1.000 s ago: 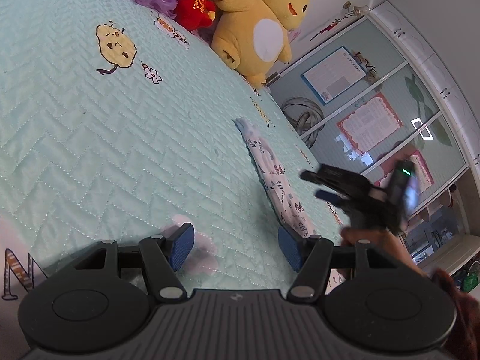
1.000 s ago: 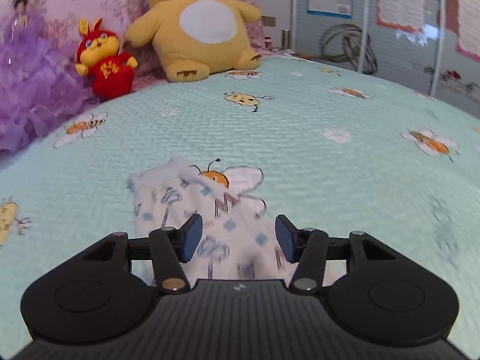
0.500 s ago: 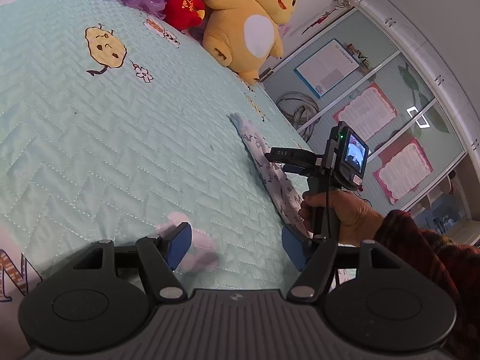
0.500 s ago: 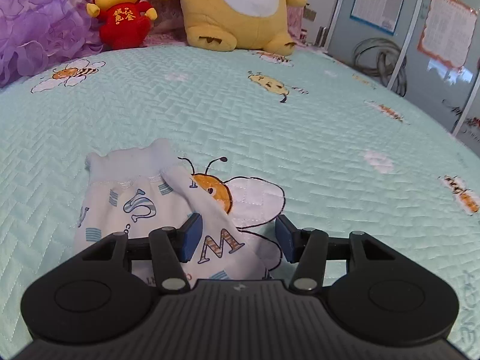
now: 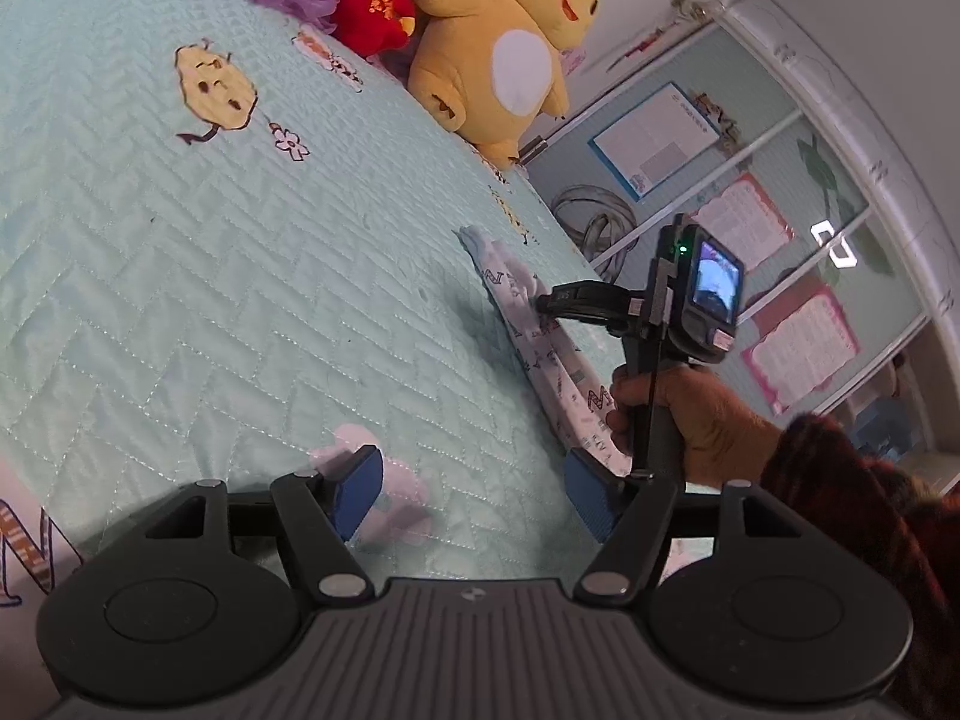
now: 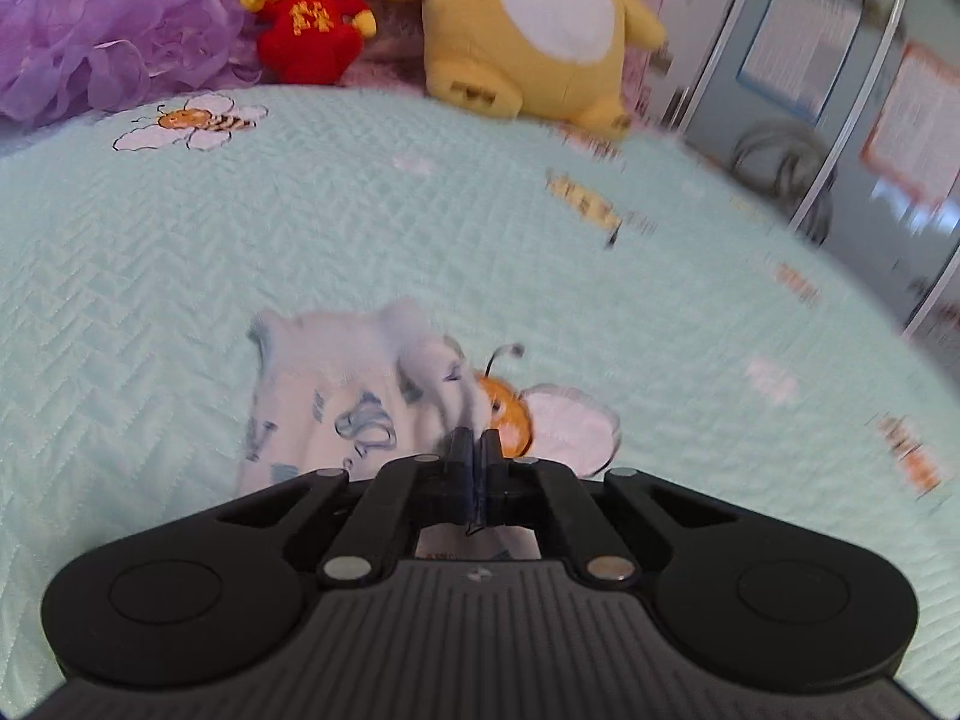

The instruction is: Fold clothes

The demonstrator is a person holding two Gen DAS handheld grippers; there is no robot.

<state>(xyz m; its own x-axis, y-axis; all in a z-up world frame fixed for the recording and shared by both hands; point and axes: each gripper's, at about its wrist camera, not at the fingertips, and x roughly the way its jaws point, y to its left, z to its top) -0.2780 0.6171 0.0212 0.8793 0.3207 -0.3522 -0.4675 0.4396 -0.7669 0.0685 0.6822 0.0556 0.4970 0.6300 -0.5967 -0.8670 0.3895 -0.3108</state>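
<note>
A small white garment [image 5: 543,354] printed with blue letters lies long and narrow on the mint quilted bedspread [image 5: 210,276]. In the right wrist view its light-blue cuffed end [image 6: 336,384] lies just ahead, and one fold rises into the fingertips. My right gripper [image 6: 475,450] is shut on that fold; in the left wrist view its tip [image 5: 540,303] meets the cloth near the far end, with a hand [image 5: 690,414] on the handle. My left gripper [image 5: 474,492] hovers open over bare bedspread, the garment's near end beside its right pad [image 5: 591,498].
A yellow plush [image 5: 510,54], a red plush [image 5: 375,6] and purple ruffled fabric [image 6: 90,30] line the head of the bed. Another white cloth with a letter print [image 5: 24,540] lies at the lower left. A wardrobe with posters [image 5: 750,228] stands past the bed's right edge.
My right gripper moved forward along the garment and its jaws went from open to shut on a fold near the cuffed end. The left gripper stayed put and open.
</note>
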